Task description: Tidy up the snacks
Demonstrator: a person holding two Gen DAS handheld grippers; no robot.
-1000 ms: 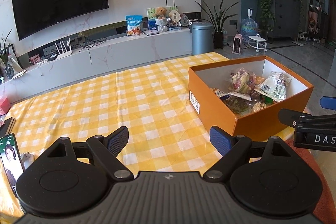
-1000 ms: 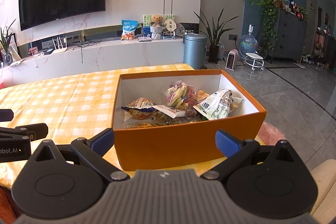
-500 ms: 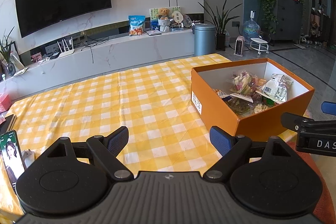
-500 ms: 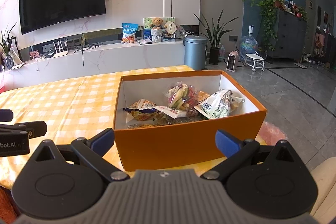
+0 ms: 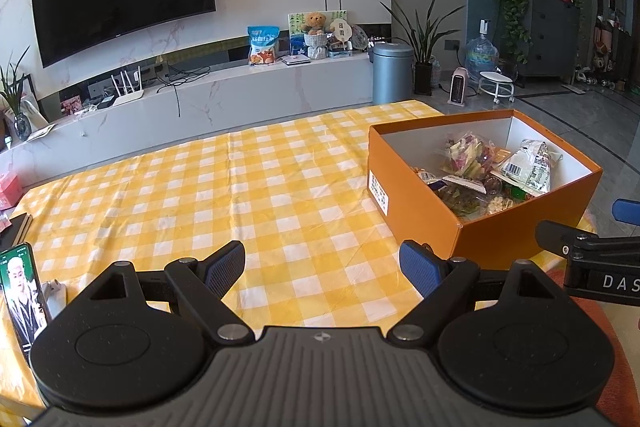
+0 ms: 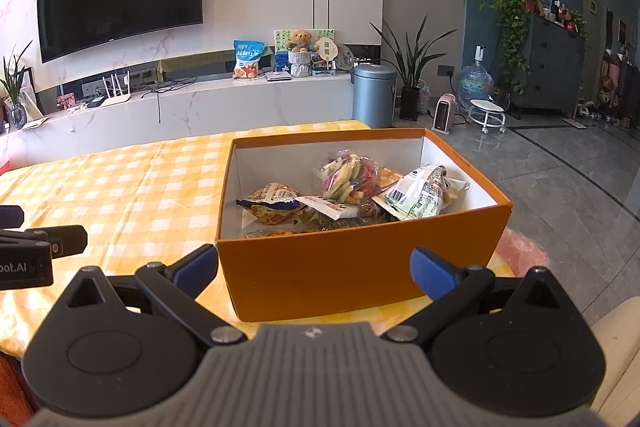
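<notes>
At the far left of the left wrist view, a phone [image 5: 22, 293] stands propped at the edge of the checked tablecloth [image 5: 256, 187]; the cloth between it and the box carries no loose snack packet. The left gripper [image 5: 322, 267] hovers above this cloth with its fingers spread and nothing between them; compared with a second ago its view has swung slightly leftward and risen, so the orange box [image 5: 416, 187] now sits further right in frame. The snacks [image 6: 352, 175], several crinkled packets, all lie inside the box, heaped toward its far right corner. The right gripper [image 6: 314, 269] faces the near wall of the box, spread and empty; over the last second it has drawn back and lifted a little, and the box contents have not shifted. Judgement: both tools are retreating from a filled box with nothing left outside it; the sorting appears complete or very nearly so.
</notes>
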